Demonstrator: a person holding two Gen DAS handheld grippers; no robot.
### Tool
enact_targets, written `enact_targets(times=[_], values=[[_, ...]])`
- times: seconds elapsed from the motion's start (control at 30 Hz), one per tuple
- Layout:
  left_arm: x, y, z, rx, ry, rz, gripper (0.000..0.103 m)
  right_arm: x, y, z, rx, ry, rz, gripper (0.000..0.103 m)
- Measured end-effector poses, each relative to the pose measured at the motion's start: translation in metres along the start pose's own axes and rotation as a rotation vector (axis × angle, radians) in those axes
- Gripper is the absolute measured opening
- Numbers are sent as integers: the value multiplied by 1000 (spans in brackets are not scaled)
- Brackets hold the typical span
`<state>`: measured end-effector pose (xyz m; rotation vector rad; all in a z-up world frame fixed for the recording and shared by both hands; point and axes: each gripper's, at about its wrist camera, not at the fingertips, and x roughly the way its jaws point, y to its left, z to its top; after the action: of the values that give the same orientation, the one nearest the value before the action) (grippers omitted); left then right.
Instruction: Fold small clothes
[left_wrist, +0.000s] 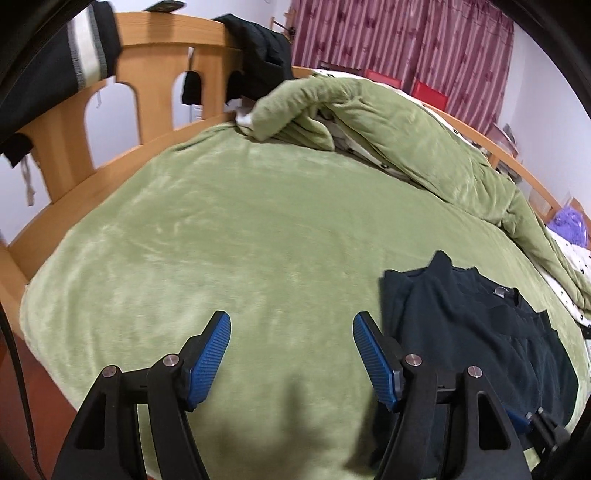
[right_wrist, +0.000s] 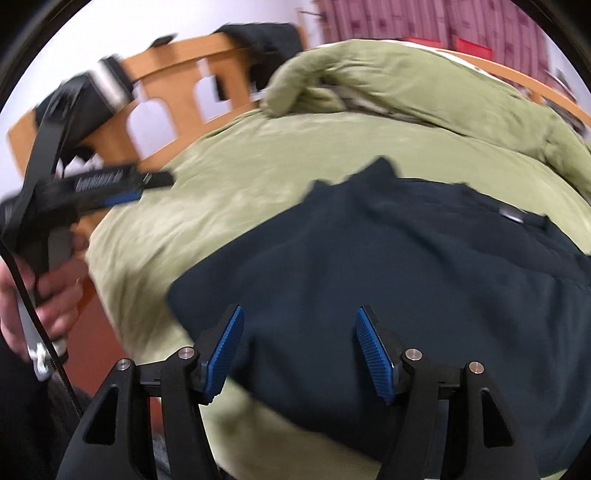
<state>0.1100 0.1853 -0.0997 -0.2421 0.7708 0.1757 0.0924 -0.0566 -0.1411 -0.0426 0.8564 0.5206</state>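
Note:
A dark navy garment (left_wrist: 476, 332) lies folded flat on the green bed cover (left_wrist: 229, 236), at the lower right of the left wrist view. My left gripper (left_wrist: 291, 325) is open above bare cover, just left of the garment, with nothing between its blue pads. In the right wrist view the same garment (right_wrist: 388, 266) fills the middle. My right gripper (right_wrist: 299, 321) hangs open over its near edge, apart from the cloth. The left gripper (right_wrist: 122, 192), held by a hand (right_wrist: 55, 295), shows blurred at that view's left edge.
A rumpled green duvet (left_wrist: 388, 122) is heaped along the far side of the bed. A wooden headboard (left_wrist: 155, 74) with dark clothes draped over it stands at the back left. Maroon curtains (left_wrist: 399, 40) hang behind. Red-brown floor (right_wrist: 96, 325) shows left of the bed.

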Motion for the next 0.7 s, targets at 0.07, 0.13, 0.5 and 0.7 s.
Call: enact_targets(times=[0.07, 0.13, 0.5, 0.7], values=[[-3, 11, -1, -16, -4, -5, 67, 4, 14, -5, -26, 6, 28, 63], [-4, 21, -2, -33, -4, -8, 67, 11, 27, -11, -52, 20, 56, 67], [-8, 51, -8, -93, -6, -15, 67, 69, 65, -18, -217, 31, -215, 68], [-7, 49, -8, -94, 3, -20, 67, 73, 53, -7, -196, 20, -257, 19]])
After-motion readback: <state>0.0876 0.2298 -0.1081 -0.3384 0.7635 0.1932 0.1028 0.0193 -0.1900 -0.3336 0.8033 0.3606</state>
